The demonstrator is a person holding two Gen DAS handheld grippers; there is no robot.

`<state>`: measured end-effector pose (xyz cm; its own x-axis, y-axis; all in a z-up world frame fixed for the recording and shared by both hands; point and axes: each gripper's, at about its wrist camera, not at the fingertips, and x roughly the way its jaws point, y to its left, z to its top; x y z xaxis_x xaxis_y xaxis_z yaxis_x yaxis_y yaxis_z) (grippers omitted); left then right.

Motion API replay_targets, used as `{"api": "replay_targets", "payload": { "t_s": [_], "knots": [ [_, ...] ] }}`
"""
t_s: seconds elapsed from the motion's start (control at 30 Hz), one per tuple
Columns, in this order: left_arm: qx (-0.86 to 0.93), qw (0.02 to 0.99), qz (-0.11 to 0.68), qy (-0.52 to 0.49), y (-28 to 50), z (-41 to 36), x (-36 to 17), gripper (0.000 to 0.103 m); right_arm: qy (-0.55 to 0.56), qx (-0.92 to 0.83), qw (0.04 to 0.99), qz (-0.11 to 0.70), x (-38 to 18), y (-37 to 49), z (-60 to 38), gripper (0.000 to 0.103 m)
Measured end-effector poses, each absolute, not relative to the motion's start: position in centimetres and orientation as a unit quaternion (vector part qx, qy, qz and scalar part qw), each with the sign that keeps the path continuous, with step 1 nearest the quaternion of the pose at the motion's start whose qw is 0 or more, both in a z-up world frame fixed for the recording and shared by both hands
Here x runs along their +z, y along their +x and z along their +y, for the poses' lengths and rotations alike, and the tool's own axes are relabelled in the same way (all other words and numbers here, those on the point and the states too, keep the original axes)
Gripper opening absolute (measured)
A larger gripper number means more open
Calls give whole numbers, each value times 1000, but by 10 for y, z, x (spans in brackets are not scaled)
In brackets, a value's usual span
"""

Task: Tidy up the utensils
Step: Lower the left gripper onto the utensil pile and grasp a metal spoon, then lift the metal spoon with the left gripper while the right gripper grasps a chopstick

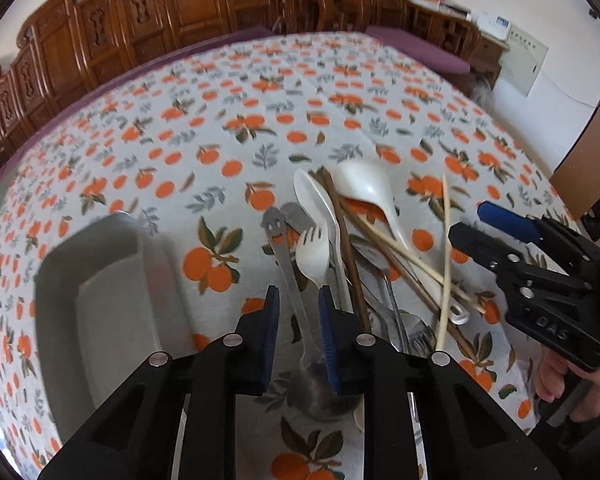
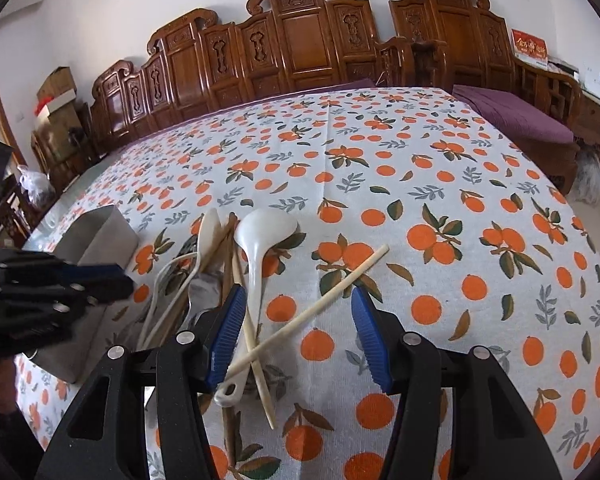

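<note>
A: Item one, far left: metal tray (image 1: 100,280), rectangular, on the orange-print tablecloth (image 1: 220,100). Nothing visible inside it from the left wrist view.

B: Noted. Next along?

A: Left gripper (image 1: 299,296), jaws narrowly parted, straddling the handle of the smiley-face metal spoon (image 1: 284,248). Whether the pads actually touch the handle I cannot tell; it looks bracketed, not clamped. The white plastic fork (image 1: 312,252) lies just beside it, against the right pad.

B: And the heap?

A: Utensil pile (image 1: 360,240), right of the tray: a white plastic spoon (image 1: 316,196), dark chopsticks (image 1: 342,236), a large white ladle (image 2: 260,236), pale chopsticks (image 2: 320,304) crossed over the ladle's handle, and more metal pieces underneath, too tangled to list.

B: Right side?

A: Right gripper (image 2: 298,328), jaws wide, hovering over the crossed pale chopsticks and the ladle handle, holding nothing.

B: Step in hand?

A: By my reading, sorting has barely begun: the left is picking out the metal spoon. Next call: close squarely on that thin handle without catching the fork, lift it clear, carry it left to the tray.

B: Any writing?

A: Embossed letters on the right gripper's body, seemingly "DAS". A red placard with gold characters on the far shelf, unreadable.
</note>
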<state>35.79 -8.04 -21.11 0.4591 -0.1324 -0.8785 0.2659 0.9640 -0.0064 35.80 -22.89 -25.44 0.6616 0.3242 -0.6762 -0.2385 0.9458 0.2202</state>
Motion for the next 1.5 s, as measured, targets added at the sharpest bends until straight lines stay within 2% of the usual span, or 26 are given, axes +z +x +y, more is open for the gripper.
{"api": "replay_targets", "payload": {
  "t_s": [0.4, 0.73, 0.97, 1.5],
  "knots": [
    [-95, 826, 552, 62, 378, -79, -239, 15, 81, 167, 902, 389, -259, 364, -228, 57],
    [-94, 826, 551, 68, 374, -80, -240, 11, 78, 169, 902, 390, -261, 363, -227, 57],
    [-100, 829, 545, 68, 369, -77, -239, 5, 77, 168, 902, 391, -261, 363, -228, 57],
    [-121, 871, 474, 48, 341, -75, -185, 5, 73, 161, 900, 398, -257, 360, -232, 57]
  ]
}}
